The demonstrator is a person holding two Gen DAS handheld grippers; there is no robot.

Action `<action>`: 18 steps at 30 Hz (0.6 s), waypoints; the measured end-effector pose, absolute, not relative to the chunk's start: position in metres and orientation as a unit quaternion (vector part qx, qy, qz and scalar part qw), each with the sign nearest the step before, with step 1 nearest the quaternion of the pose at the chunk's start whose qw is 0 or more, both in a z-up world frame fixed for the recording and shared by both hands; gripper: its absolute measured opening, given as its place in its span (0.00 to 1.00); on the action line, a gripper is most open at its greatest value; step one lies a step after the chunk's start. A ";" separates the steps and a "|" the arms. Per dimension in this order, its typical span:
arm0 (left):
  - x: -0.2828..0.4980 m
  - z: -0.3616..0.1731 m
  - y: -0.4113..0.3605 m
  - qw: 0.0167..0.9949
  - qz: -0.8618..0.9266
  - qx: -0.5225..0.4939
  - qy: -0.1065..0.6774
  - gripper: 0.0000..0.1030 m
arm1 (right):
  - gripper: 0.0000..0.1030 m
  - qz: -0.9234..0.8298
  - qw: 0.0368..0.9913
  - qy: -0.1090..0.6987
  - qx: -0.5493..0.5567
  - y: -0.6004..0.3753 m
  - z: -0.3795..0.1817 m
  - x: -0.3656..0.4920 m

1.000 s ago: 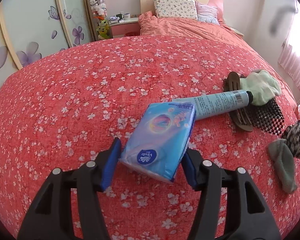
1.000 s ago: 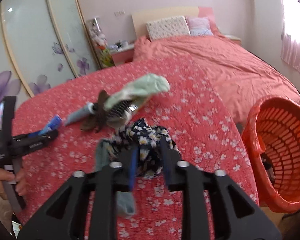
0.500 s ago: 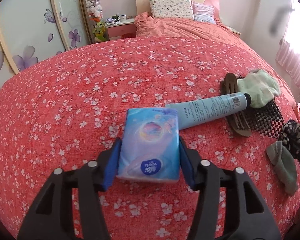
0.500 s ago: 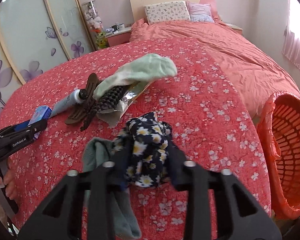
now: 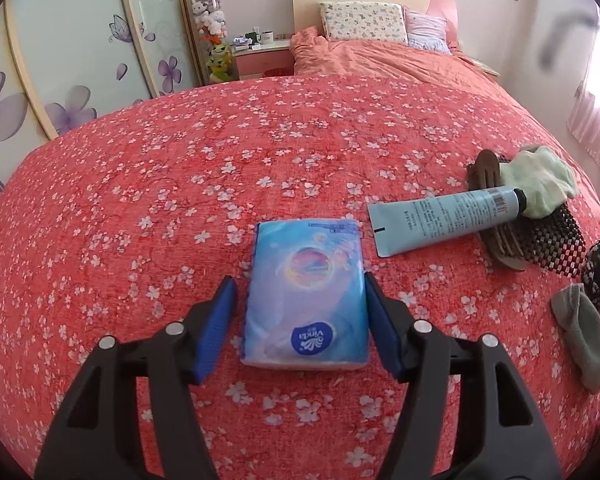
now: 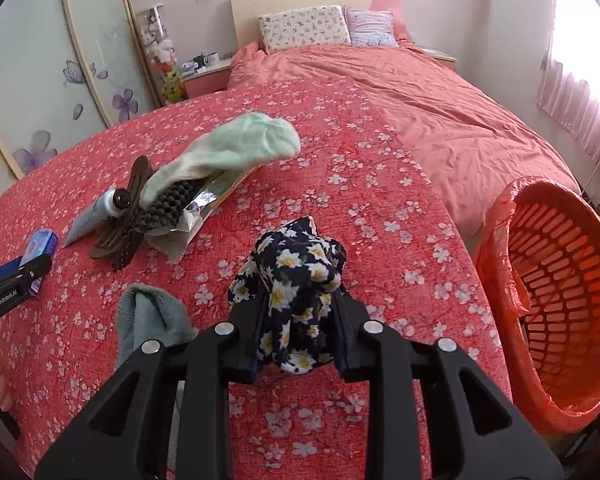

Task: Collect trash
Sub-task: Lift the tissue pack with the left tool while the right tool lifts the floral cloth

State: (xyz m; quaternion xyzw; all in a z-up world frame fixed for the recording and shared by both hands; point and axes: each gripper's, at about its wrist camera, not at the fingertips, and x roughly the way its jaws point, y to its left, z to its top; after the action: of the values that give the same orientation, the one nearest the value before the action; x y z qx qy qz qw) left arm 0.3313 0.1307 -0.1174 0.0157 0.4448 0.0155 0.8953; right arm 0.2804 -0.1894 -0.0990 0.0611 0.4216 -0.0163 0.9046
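A blue tissue pack (image 5: 306, 294) lies flat on the red flowered bedspread (image 5: 220, 168). My left gripper (image 5: 300, 320) is open with a finger on each side of the pack, a gap showing on the left. My right gripper (image 6: 298, 332) is shut on a dark floral cloth (image 6: 296, 276) and holds it over the bedspread. An orange basket (image 6: 560, 300) lined with a red bag stands off the bed's right edge.
A light blue tube (image 5: 444, 220), a brown hair clip (image 5: 496, 236), a black mesh piece (image 5: 552, 240), a pale green sock (image 6: 228, 152) and a foil wrapper (image 6: 204, 208) lie together. A grey-green sock (image 6: 148, 320) lies near my right gripper. Pillows and a nightstand stand far back.
The tissue pack went from tilted and held in my left gripper to lying flat, and the left jaws opened. My right gripper moved forward with the floral cloth.
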 end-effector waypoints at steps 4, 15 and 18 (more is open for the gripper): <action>0.329 -0.118 0.136 0.897 0.010 0.002 0.443 0.61 | 0.27 -0.014 0.904 0.422 0.066 -0.190 -0.100 0.280; 0.323 -0.122 0.144 0.896 0.006 0.002 0.443 0.61 | 0.41 -0.001 0.904 0.425 0.053 -0.183 -0.100 0.280; 0.315 -0.121 0.143 0.895 -0.001 0.009 0.446 0.61 | 0.41 0.010 0.904 0.423 0.062 -0.186 -0.100 0.276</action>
State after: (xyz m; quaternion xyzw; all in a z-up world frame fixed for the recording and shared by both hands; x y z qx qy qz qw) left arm 0.3146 0.1427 -0.1215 0.0085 0.4465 -0.0009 0.8948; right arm 0.2764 -0.1865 -0.0996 0.0621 0.4228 0.0100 0.9040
